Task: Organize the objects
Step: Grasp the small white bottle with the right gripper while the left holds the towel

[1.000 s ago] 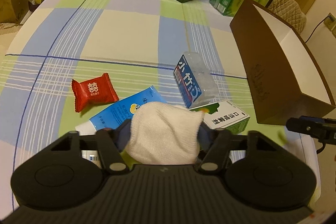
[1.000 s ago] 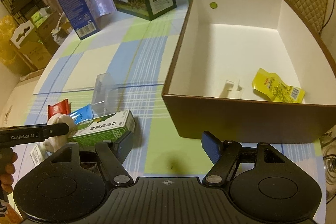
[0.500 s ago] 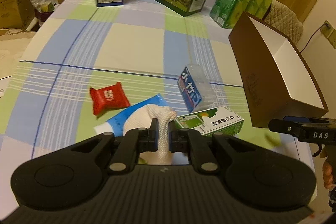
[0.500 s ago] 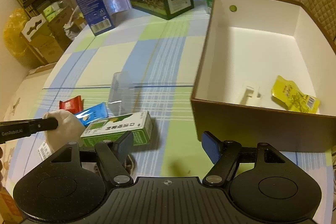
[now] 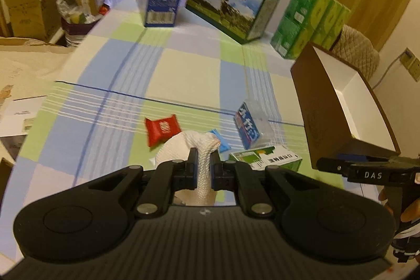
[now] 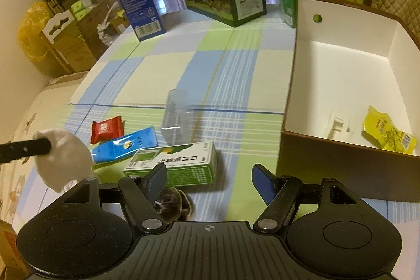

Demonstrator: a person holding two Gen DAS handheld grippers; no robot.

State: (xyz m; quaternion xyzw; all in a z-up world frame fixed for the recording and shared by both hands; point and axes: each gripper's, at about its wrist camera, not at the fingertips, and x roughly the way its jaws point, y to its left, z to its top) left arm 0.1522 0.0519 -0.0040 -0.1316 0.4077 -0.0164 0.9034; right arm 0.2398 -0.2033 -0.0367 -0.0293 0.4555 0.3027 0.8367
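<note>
Brown box point(image 6: 341, 164) holds a yellow packet point(image 6: 388, 134) — left jaws pinch white cloth point(image 5: 181, 148), right jaws spread.

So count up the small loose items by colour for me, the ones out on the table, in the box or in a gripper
White: 1, the white cloth pinched in the left gripper
Red: 1, the red packet
Blue: 2, the blue tube and the blue-labelled clear box
Green: 1, the green carton
Yellow: 1, the yellow sachet in the brown box
Total: 6

"DAS" in white letters on the right tongs point(image 5: 328, 164)' black body
</note>
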